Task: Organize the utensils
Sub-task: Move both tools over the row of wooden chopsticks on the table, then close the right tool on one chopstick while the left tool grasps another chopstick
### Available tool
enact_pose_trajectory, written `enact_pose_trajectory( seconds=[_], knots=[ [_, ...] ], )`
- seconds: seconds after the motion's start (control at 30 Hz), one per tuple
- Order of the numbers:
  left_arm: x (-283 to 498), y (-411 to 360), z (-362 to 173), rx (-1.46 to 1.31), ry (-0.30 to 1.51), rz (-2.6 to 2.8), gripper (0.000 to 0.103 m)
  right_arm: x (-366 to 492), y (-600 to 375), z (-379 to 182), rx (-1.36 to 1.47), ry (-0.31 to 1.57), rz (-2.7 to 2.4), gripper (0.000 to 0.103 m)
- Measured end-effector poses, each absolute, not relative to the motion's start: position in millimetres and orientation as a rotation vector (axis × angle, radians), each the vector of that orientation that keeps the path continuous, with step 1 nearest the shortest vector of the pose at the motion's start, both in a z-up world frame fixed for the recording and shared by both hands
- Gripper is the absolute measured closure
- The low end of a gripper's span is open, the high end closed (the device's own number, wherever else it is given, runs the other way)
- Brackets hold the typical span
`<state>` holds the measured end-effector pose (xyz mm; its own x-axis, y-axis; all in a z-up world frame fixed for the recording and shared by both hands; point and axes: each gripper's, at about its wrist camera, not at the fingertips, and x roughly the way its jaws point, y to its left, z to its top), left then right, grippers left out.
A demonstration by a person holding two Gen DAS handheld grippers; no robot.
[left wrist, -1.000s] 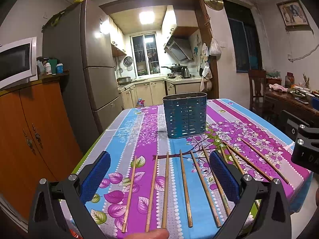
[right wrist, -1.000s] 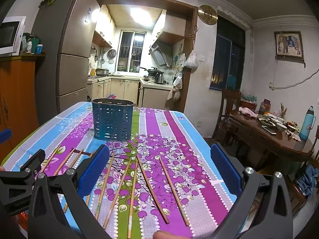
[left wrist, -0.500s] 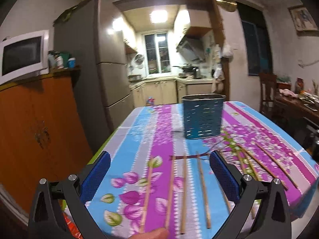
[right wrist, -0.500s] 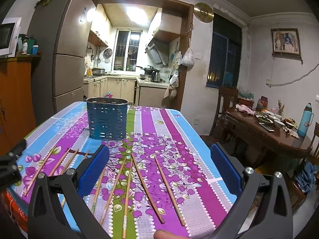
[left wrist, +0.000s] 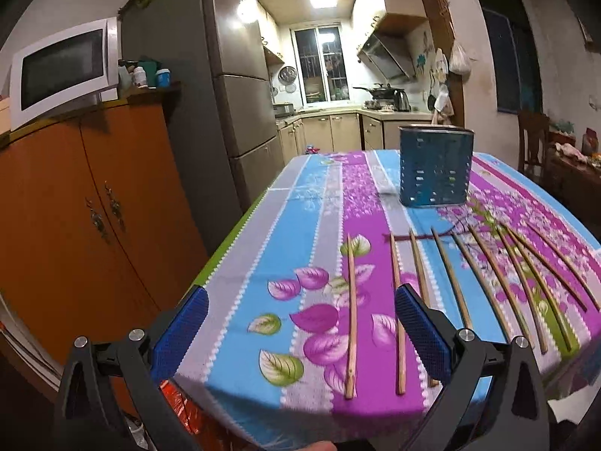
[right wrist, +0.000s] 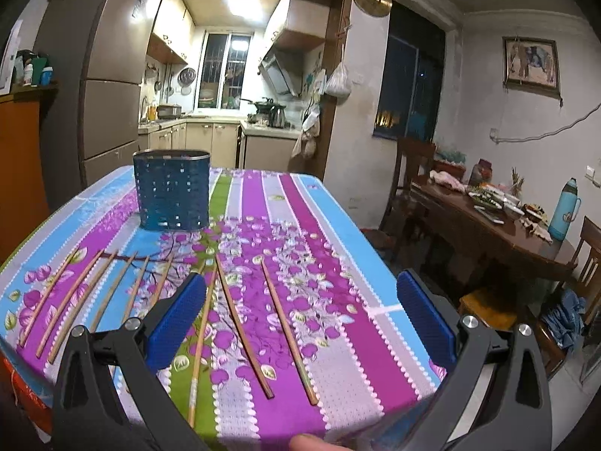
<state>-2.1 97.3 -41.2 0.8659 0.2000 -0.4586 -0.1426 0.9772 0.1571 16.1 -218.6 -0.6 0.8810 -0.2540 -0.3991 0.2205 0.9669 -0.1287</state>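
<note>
- Left gripper [left wrist: 300, 325] and right gripper [right wrist: 300, 310]: jaws spread wide, holding nothing.
- Chopsticks [left wrist: 465, 274] lie in a row, lower centre, on the floral tablecloth [left wrist: 311, 225].
- Blue holder [right wrist: 172, 189] stands behind them; kitchen [right wrist: 225, 86] beyond.

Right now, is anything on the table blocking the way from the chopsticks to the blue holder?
Nothing visible does. The chopsticks lie in a row near the table's front edge, and the tablecloth between them and the blue holder is bare. Both grippers, left gripper and right gripper, are open and empty.
</note>
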Motion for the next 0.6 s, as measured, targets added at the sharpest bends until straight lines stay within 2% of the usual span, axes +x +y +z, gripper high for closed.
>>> enact_pose_trajectory(
  seconds=[0.2, 0.27, 0.3, 0.43, 0.57, 0.6],
  knots=[
    [-33.1, 93.3, -52.1, 0.122, 0.407, 0.108, 0.004, -4.6, -218.9, -15.7, -0.103, 0.384, -0.166, 0.005],
    [-41.5, 88.8, -59.3, 0.181, 0.429, 0.040, 0.005, -6.6, -220.0, -27.2, -0.135, 0.412, -0.122, 0.005],
    [-45.1, 86.5, -62.0, 0.206, 0.429, 0.034, 0.009, -7.7, -220.9, -33.3, -0.142, 0.431, -0.112, 0.005],
    [-51.6, 80.4, -76.2, 0.265, 0.505, -0.012, 0.011, -11.7, -222.5, -54.2, -0.161, 0.506, -0.099, 0.005],
    [-56.0, 72.2, -82.8, 0.262, 0.513, -0.057, 0.019, -22.7, -222.3, -61.6, -0.154, 0.515, -0.073, 0.005],
    [-54.4, 67.8, -85.1, 0.256, 0.522, -0.081, 0.025, -23.7, -221.3, -62.2, -0.153, 0.525, -0.061, 0.005]
  ],
)
